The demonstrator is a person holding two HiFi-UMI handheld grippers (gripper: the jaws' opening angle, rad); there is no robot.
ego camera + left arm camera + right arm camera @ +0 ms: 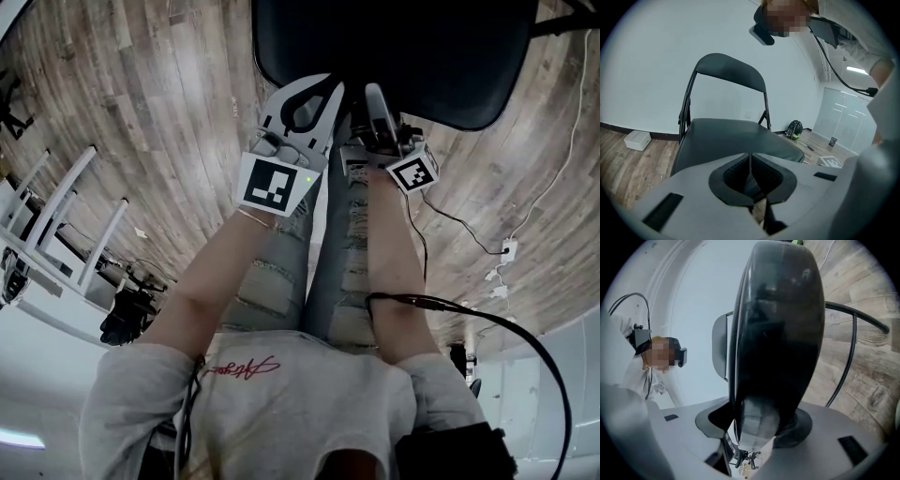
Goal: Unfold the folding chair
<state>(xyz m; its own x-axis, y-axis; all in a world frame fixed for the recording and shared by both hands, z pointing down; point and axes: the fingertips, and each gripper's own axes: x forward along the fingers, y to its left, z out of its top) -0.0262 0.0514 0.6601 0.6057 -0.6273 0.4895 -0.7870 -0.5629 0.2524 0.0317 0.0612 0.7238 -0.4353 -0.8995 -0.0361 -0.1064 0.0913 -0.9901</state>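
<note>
At the left edge of the head view, a white tube-frame rack point(58, 220), cut off by the frame. Lower centre, red cursive script on a pale shirt point(281, 394), too loopy to read. Above it, ripped jeans point(328, 272). Upper centre, the left gripper point(314, 94): pale moulded plastic, ribbed dark pads, jaws closed together on nothing, near the seat's front edge. Just to its right, the right gripper point(377, 103), jaws spread wide astride that padded edge, a sliver of gap at one pad, so not clamping. Top centre to upper right, the folding chair point(394, 56), already opened out: smooth black seat, rounded backrest, thin dark tube legs, the seat half cut off in the head view. Beneath, grey-brown wood-plank floor point(187, 103). At right, a thin cable point(560, 159) trailing to a white power strip point(509, 249), too small to make out well.
</note>
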